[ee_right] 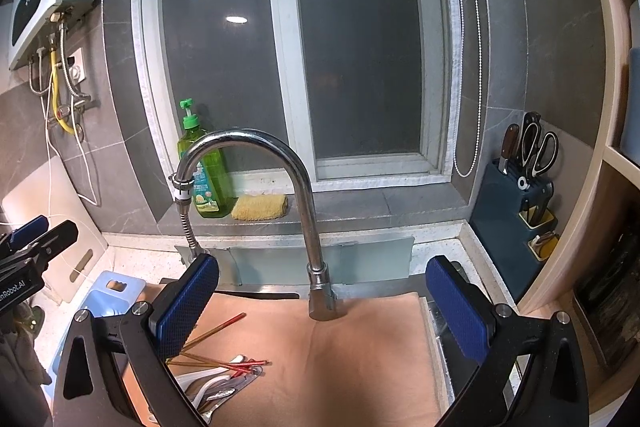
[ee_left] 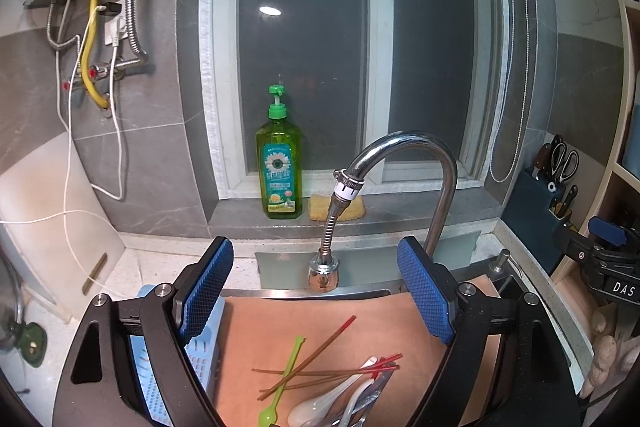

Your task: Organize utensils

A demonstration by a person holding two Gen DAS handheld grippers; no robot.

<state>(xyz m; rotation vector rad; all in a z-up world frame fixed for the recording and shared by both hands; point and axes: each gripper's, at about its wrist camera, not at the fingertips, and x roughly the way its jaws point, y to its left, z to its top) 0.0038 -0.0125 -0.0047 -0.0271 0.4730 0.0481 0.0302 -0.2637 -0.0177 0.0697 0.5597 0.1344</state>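
I have both tools spread wide and empty: the left gripper (ee_left: 316, 291) hangs above the peach-coloured mat (ee_left: 320, 319) laid over the sink, and the right gripper (ee_right: 322, 307) sits level with it, off to the side, its blue pads framing the curved chrome tap (ee_right: 308, 211).

The utensils lie in one loose heap at about six o'clock in the left wrist view, and at seven to eight o'clock in the right wrist view. In it I make out thin red-tipped brown chopsticks (ee_left: 320, 351), a slim lime-green plastic stirring spoon (ee_left: 284, 379), glossy white ceramic soup spoons (ee_left: 332, 395) and some grey metal cutlery (ee_left: 374, 393) half buried under them.

My read on handling:
- The chopsticks look light, stiff and thin; they will likely roll or pivot, so I would pinch near mid-length, across the shaft.
- The green spoon looks featherlight and a little springy; I would take its flat stem, not the bowl.
- The ceramic spoons are probably the heaviest and most breakable, and glazed, so slippery. I would grip the handle close to the bowl.
- The metal pieces seem stiff and smooth; they are overlapped, so they come last.

The pale blue perforated plastic basket (ee_left: 200, 351) lies at eight o'clock, just beside the mat, a likely destination.
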